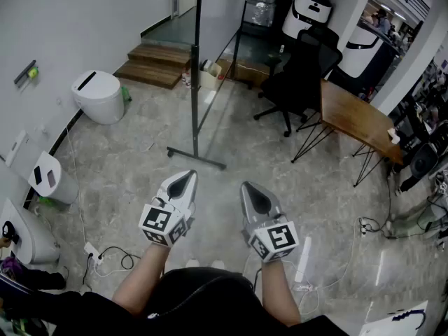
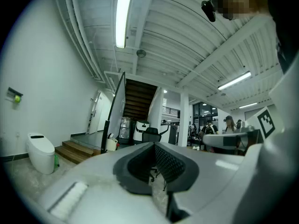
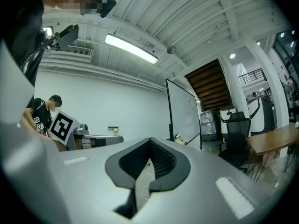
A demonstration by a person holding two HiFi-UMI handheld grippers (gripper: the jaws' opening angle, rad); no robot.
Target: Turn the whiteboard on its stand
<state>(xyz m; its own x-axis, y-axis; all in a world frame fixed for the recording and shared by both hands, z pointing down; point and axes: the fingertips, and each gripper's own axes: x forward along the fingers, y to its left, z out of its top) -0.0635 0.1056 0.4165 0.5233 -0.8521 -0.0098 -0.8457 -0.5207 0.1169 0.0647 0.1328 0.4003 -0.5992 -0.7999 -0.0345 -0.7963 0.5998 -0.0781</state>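
Note:
The whiteboard [image 1: 214,68] stands on its dark stand [image 1: 195,82] a few steps ahead of me, and I see it nearly edge-on in the head view. Its foot bar [image 1: 197,157] lies on the grey floor just beyond both grippers. The whiteboard [image 3: 183,113] shows its white face in the right gripper view; in the left gripper view the whiteboard [image 2: 115,108] is a thin dark edge. My left gripper [image 1: 187,178] [image 2: 153,146] and right gripper [image 1: 250,187] [image 3: 150,141] are side by side, short of the stand. Both are shut and hold nothing.
A black office chair [image 1: 297,75] and a wooden table [image 1: 353,117] stand to the right of the board. At the left are a white rounded bin [image 1: 98,96] and wooden steps [image 1: 157,61]. Cables and a power strip [image 1: 94,253] lie on the floor near my left side.

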